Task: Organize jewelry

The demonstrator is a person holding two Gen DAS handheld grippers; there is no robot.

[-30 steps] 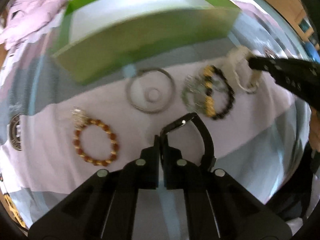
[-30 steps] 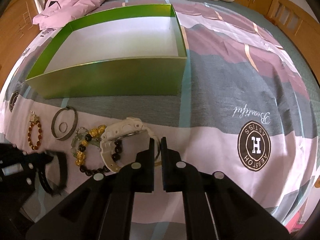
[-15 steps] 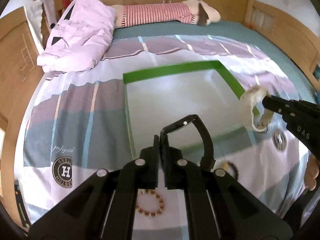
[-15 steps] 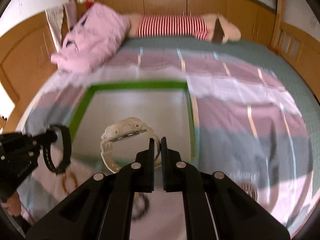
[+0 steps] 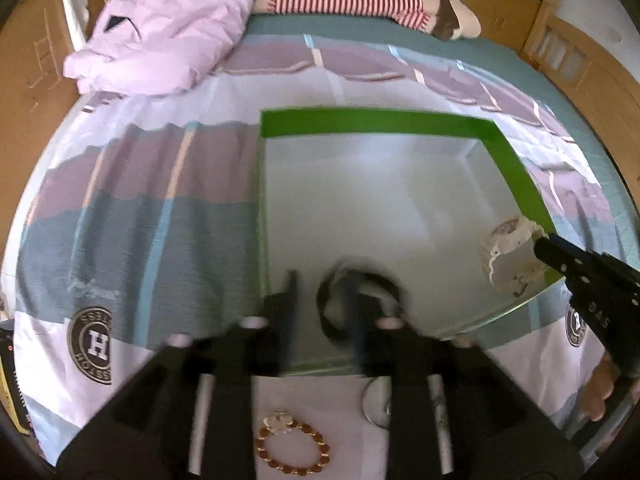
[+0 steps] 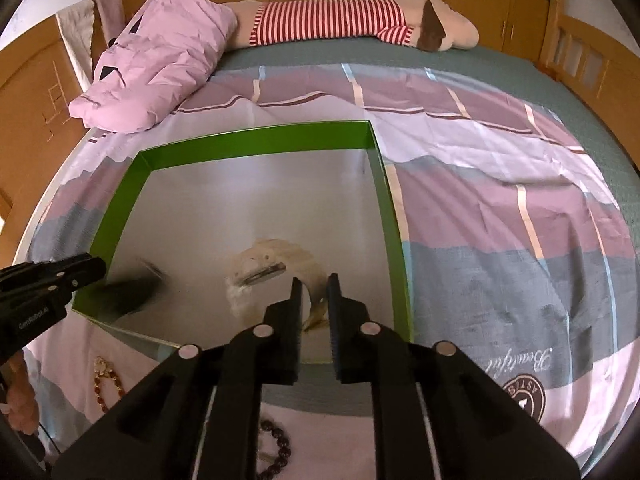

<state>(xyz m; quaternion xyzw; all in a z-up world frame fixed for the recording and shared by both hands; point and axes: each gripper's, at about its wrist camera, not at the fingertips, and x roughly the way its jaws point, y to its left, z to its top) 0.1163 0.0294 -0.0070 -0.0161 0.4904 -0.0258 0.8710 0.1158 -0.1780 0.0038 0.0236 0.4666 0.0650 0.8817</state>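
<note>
Bed holds the green box. Both claws are open over it: the left claw drops the black band, the right claw the white watch. Next, I think, fetch the bead bracelet.

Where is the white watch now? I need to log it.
The white watch is over the green box, near its right wall, just ahead of the open right tool; the black watch is to its left.
</note>
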